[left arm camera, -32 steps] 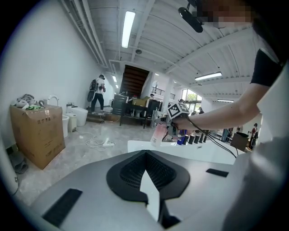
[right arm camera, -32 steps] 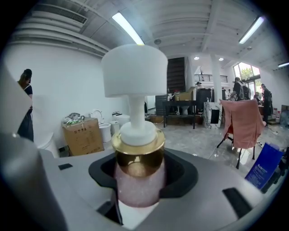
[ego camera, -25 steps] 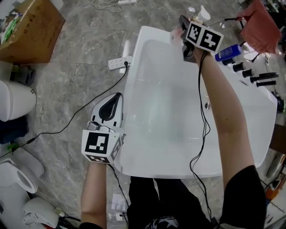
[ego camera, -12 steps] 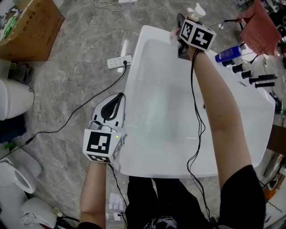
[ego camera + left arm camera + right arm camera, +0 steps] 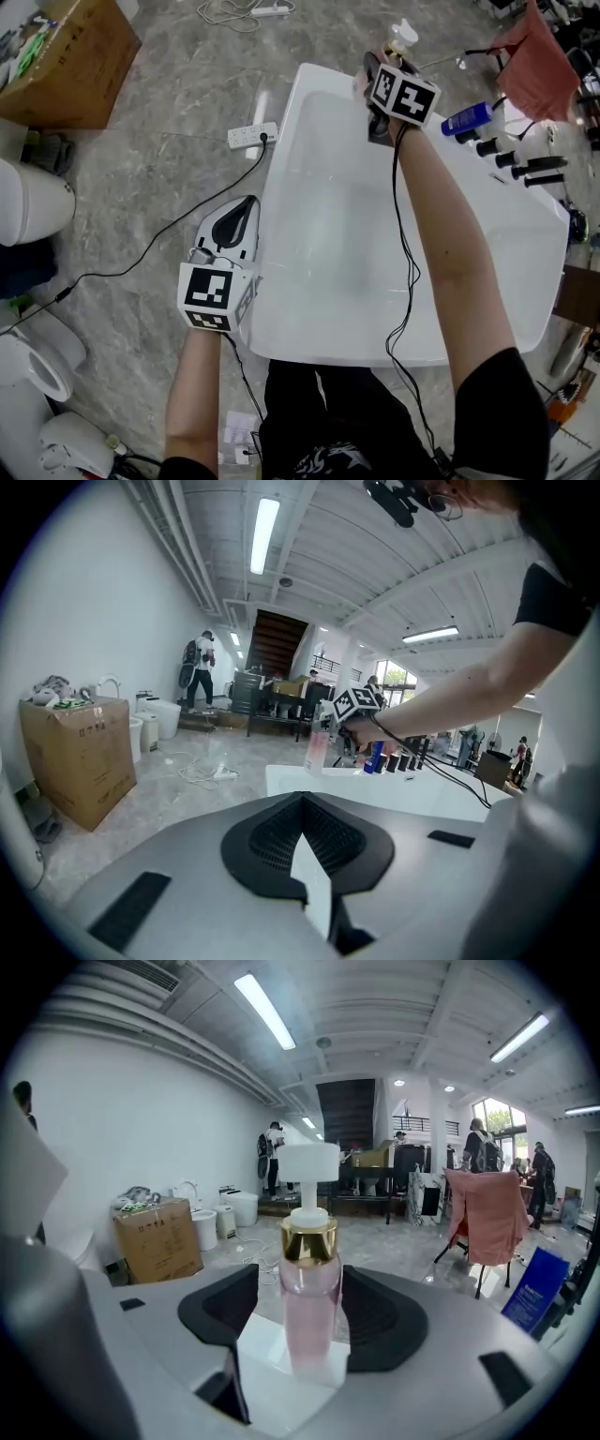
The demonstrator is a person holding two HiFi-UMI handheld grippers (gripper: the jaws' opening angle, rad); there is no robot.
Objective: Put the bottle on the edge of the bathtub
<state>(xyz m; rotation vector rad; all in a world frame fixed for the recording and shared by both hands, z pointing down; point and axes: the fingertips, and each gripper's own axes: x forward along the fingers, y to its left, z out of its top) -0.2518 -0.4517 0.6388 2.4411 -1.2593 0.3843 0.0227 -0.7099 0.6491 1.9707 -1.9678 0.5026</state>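
Note:
A pink pump bottle [image 5: 309, 1307] with a gold collar and white pump stands upright on the white bathtub [image 5: 309, 80] at its far edge. In the head view only its pump top [image 5: 403, 33] shows past the marker cube. My right gripper [image 5: 386, 58] is around it with its jaws opening. The bottle is between the pads, and a gap shows beside the left one. My left gripper [image 5: 230, 225] hovers shut at the tub's left rim, holding nothing. In the left gripper view the bottle [image 5: 316, 750] stands far off.
A blue bottle [image 5: 466, 117] and several black bottles [image 5: 520, 155] lie on the tub's right ledge. A power strip [image 5: 251, 136] and its cables lie on the floor to the left, near a cardboard box [image 5: 66, 56] and a toilet [image 5: 33, 211].
The right gripper has shifted slightly left along the far rim with the bottle between its jaws. The left gripper has barely moved.

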